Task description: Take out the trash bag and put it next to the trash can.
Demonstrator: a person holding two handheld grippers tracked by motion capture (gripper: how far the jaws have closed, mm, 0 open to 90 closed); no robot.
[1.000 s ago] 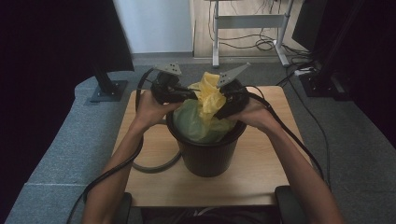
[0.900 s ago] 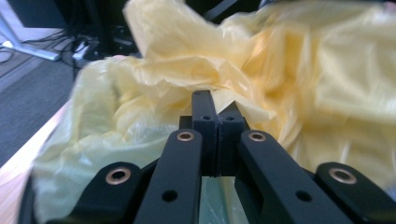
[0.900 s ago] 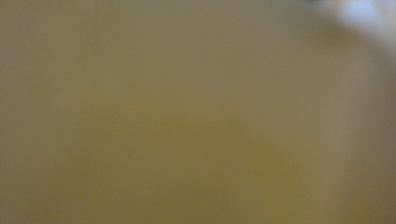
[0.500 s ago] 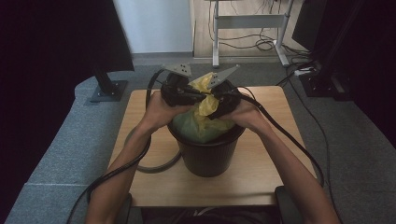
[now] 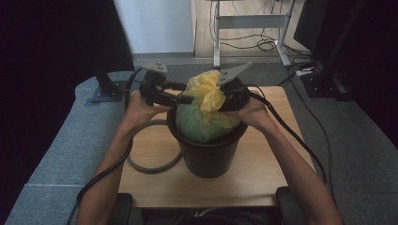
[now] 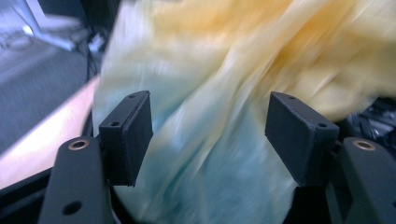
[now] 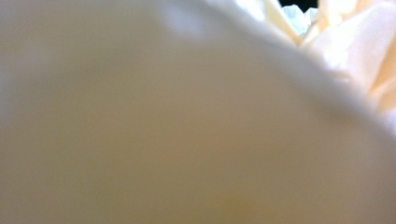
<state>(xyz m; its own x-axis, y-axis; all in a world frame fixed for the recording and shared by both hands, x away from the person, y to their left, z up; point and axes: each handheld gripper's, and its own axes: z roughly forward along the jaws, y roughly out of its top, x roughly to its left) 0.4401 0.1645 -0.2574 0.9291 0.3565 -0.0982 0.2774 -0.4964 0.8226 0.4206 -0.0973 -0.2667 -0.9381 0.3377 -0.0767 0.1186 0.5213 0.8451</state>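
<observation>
A yellow bag (image 5: 202,117) bulges out of a black bin (image 5: 209,157) on the wooden table (image 5: 155,183). My left gripper (image 5: 187,99) is at the bag's left side. Its jaws have just been opening, and in the left gripper view (image 6: 210,126) the pads (image 6: 128,135) stand apart with blurred bag plastic (image 6: 210,70) between and beyond them, not pinched. My right gripper (image 5: 224,96) is pushed into the gathered top of the bag from the right. Its jaws have just been closing, with the bunched plastic between them. Yellow plastic (image 7: 187,116) covers the right gripper view, hiding the jaws.
A grey cable loop (image 5: 141,166) lies on the table left of the bin. A dark monitor foot (image 5: 105,89) stands on the grey surface to the left. Desk legs and cables (image 5: 253,28) are on the floor behind the table.
The left gripper has let go of the bag's top and drawn back to the left. The bag's gathered top now stands up beside the right gripper, which has stayed in place.
</observation>
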